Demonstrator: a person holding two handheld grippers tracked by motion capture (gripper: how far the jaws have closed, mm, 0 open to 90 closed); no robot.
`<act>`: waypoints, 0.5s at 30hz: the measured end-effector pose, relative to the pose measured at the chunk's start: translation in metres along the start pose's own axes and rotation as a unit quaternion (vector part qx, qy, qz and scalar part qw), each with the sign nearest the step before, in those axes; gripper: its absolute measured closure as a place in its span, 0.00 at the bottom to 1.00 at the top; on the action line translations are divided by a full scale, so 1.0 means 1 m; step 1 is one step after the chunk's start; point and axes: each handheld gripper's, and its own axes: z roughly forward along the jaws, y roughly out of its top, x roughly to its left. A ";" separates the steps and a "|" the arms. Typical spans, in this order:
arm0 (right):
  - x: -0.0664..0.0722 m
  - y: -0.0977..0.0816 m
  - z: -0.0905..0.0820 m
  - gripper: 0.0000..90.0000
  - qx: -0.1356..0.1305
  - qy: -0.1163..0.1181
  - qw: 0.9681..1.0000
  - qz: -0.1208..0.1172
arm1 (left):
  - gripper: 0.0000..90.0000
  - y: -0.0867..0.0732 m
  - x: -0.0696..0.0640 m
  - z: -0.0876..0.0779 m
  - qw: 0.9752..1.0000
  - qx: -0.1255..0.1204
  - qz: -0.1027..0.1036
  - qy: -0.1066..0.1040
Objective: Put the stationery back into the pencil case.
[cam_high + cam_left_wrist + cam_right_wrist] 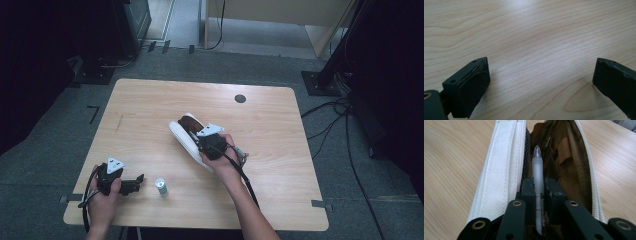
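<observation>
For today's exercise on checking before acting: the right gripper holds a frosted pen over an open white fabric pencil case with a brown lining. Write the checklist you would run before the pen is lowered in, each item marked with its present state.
1. Right gripper shut on the frosted translucent pen: ok, jaws close against its barrel.
2. White fabric pencil case unzipped, brown lining exposed: ok.
3. Pen tip aimed into the opening, along the case: ok.
4. Room for the pen inside: cannot tell, the lining folds hide the bottom.
5. Left gripper open and holding nothing, over bare wooden table: ok.
6. Small white cylindrical cap-like piece near the left gripper, apart from the case: ok, though what it is cannot be told.
</observation>
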 end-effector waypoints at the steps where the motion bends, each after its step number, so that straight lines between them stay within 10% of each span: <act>1: 0.000 0.000 0.000 0.87 0.000 0.000 1.000 0.000 | 0.02 0.000 0.000 0.000 1.000 0.000 0.000 0.000; 15: -0.004 0.004 -0.020 0.86 -0.055 0.003 0.998 0.026 | 0.02 0.000 0.000 0.000 1.000 -0.001 0.000 0.001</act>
